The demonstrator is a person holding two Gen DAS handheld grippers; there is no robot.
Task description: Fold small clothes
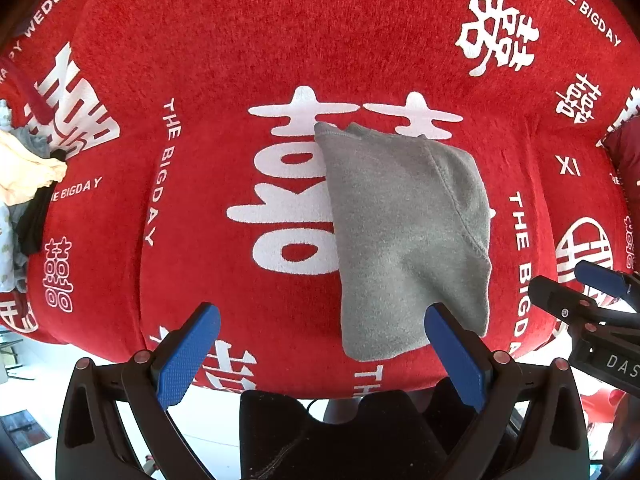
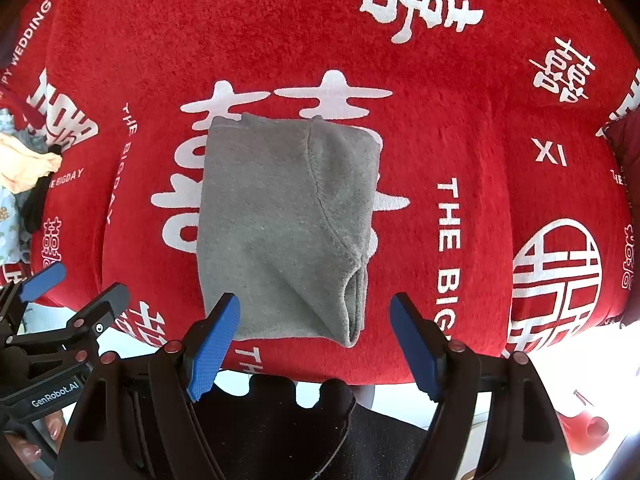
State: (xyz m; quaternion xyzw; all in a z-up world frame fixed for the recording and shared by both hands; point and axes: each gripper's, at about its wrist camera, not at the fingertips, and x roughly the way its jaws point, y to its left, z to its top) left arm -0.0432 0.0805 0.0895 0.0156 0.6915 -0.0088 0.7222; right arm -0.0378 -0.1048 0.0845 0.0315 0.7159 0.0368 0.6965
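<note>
A small grey fleece garment lies folded on the red cloth with white characters. It also shows in the right wrist view, with a seam curving down its right half. My left gripper is open and empty, hovering over the garment's near edge, its right pad at the near right corner. My right gripper is open and empty above the garment's near edge. The right gripper shows at the right edge of the left wrist view, and the left gripper at the left edge of the right wrist view.
A pile of other small clothes, cream, black and patterned, lies at the cloth's left edge, and shows in the right wrist view. A dark red object sits at the right edge. The cloth's front edge drops to a bright floor.
</note>
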